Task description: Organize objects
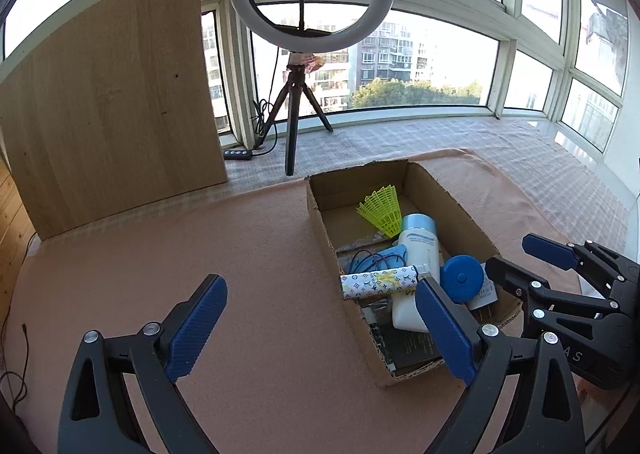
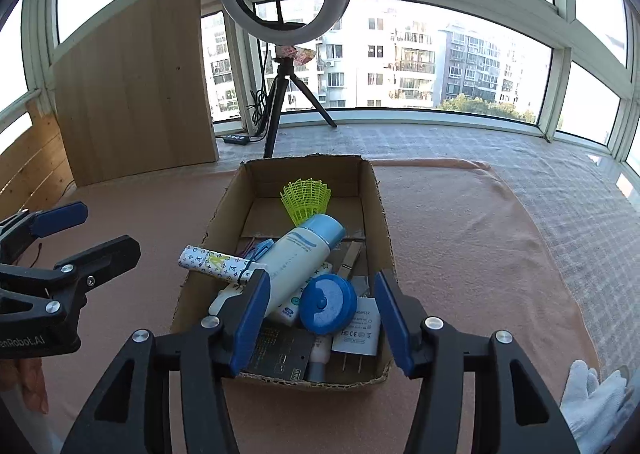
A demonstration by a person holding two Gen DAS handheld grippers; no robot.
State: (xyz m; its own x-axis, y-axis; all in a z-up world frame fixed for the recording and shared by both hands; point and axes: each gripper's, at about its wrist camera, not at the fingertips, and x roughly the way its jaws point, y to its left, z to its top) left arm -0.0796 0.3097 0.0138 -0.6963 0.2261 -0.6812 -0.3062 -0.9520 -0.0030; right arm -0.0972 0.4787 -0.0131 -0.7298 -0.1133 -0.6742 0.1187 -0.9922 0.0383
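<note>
So, the cardboard box (image 2: 380, 213) is parked on the pink blanket (image 2: 460, 246), and pretty much everything to be organized is already piled inside it: a yellow-green shuttlecock (image 2: 306, 199) at the far end, a white lotion bottle with a blue cap (image 2: 298, 254) lying slantwise, a patterned tube (image 2: 212, 260) propped across the left wall with one end hanging over the rim, a round blue tape measure (image 2: 328, 304), a white power adapter (image 2: 358, 332) with its prongs toward the near wall, and something dark and flat at the bottom that can't be identified. The right gripper (image 2: 320, 318) is held over the near end of the box, jaws moderately spread and nothing pinched between them. The left gripper (image 1: 316, 322) is held beside the box's left wall, jaws spread wide and empty. What could go wrong, by a guess: the tube looks poorly balanced, so it could be knocked off onto the blanket if the rim or the bottle gets nudged, and the loose stack could be shifted if the jaws are pushed in carelessly. Around it, a ring light on a tripod (image 1: 296, 101), a leaning wooden board (image 1: 112, 101) and a white glove (image 2: 592, 402) are seen; none of them is in the way.
</note>
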